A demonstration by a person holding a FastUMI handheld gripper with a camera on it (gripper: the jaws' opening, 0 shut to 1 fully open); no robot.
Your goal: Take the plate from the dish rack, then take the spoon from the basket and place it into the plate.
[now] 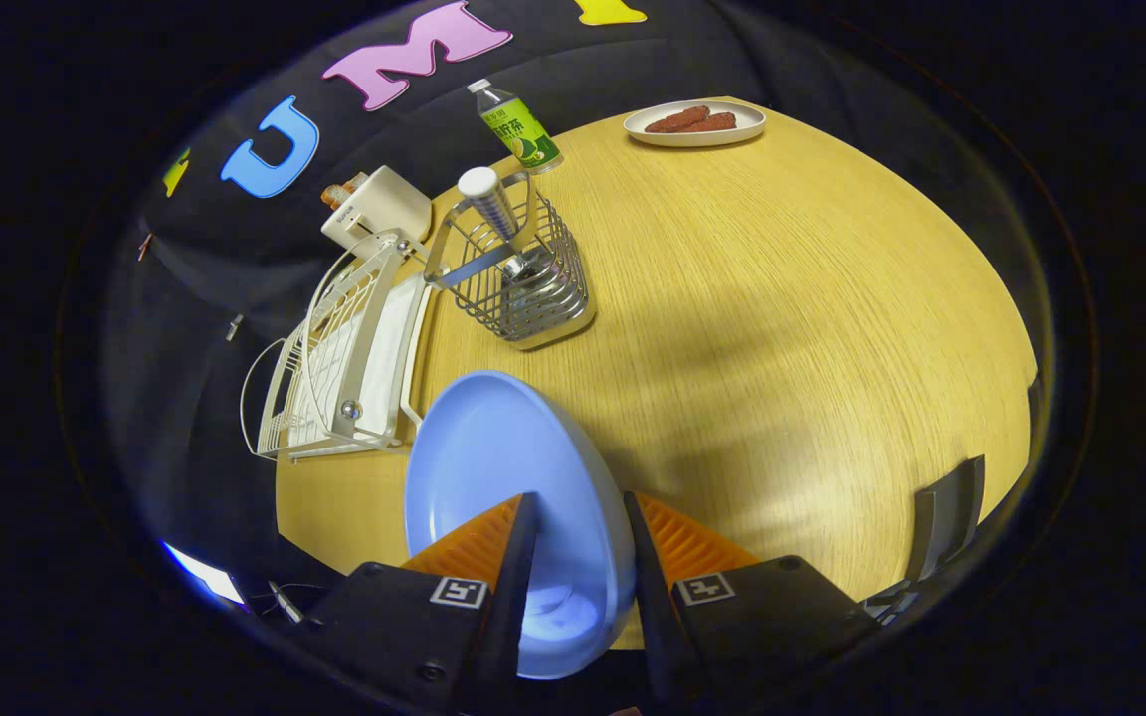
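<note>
Between the fingers of the gripper (578, 517) sits the blue plate (503, 467), pinched by its rim and up off the table (782, 328). It looks hard, smooth and slippy, so squeeze the rim tight.

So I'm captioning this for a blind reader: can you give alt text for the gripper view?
The gripper holds a blue plate between its fingers above a wooden table. Beyond it stand a white dish rack and a wire basket with a spoon.
</note>
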